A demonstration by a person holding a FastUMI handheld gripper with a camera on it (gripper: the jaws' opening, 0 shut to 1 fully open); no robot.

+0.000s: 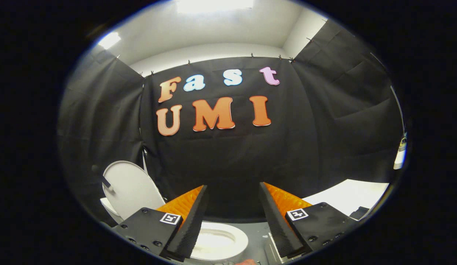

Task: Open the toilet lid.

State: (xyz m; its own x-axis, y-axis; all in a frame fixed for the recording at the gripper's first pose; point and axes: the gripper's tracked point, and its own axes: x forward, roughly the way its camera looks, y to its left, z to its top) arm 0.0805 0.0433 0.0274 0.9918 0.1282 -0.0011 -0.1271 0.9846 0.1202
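Toilet lid (130,189) — a white, rounded oval panel, raised and standing nearly upright, leaning back against the black cloth wall. It lies to the left of the gripper (232,191), beyond and outside the left finger, not touching it. Its broad smooth face is turned toward the camera; a small dark mark sits on its left edge. Below, between the 2 spread fingers, the white seat ring (222,241) lies flat and uncovered — its oval opening exposed.

claw (232,187) | fingers spread wide apart, nothing between them | raised above toilet bowl (228,239), tips level, pointing at wall
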